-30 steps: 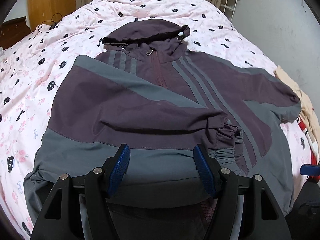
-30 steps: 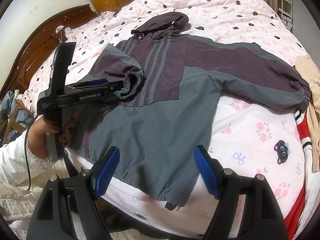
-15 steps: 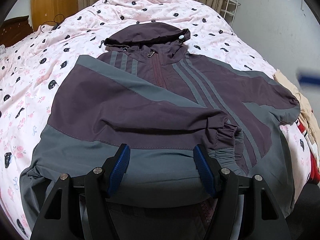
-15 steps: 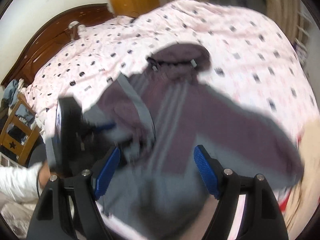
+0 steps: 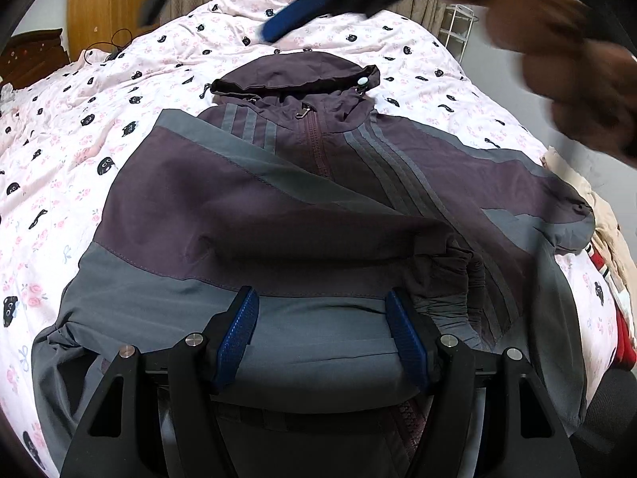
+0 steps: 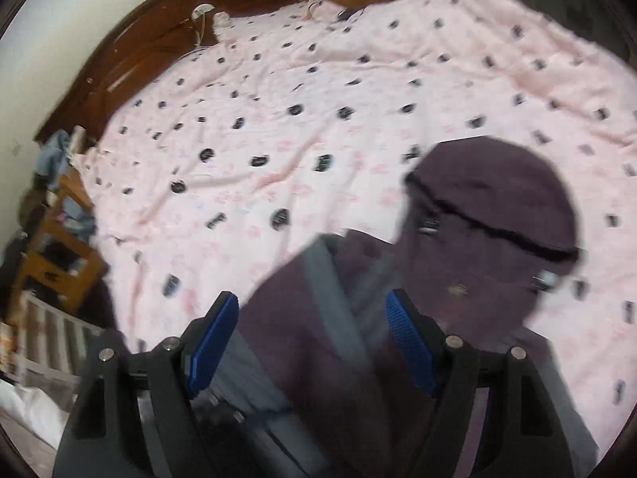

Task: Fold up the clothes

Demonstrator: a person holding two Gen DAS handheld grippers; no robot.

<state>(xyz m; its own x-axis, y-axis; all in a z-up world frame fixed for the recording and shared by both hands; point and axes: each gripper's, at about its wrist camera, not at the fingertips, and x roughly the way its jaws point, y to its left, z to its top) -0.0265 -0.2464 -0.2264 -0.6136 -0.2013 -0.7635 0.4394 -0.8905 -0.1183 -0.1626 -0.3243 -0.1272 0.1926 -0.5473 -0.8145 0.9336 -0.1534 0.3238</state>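
Left wrist view: left gripper [image 5: 322, 334] angled down over the near hem area of the hooded jacket [image 5: 318, 207]. Blue pads [image 5: 237, 332] apart, grey fabric of the folded-over sleeve [image 5: 278, 239] bunched between them; contact with pads on both sides not certain, so grip vs. open unresolved. Jacket flat on the pink cat-print bedsheet [image 5: 79, 119], front up, zipper [image 5: 314, 139] closed. Long axis running from near edge to far edge of the bed, hood [image 5: 294, 71] at the far end, hem nearest the camera. One sleeve folded across the chest with elastic cuff [image 5: 454, 279] right of centre; other sleeve out to the right, end near a stack of beige and red clothes [image 5: 605, 239] at the bed edge. Blurred hand [image 5: 569, 75] with right gripper's blue pad [image 5: 302, 12] crossing the top of frame, above the hood.

Right wrist view: motion-blurred. Right gripper [image 6: 314, 342] tilted down over the jacket's shoulder zone, jaws wide apart, nothing clamped, fabric well below the pads. Hood [image 6: 497, 199] right of centre, opening facing lower left. Dark wooden headboard [image 6: 159, 51] at upper left; wooden chair [image 6: 59, 255] with clothes beside the bed at left.
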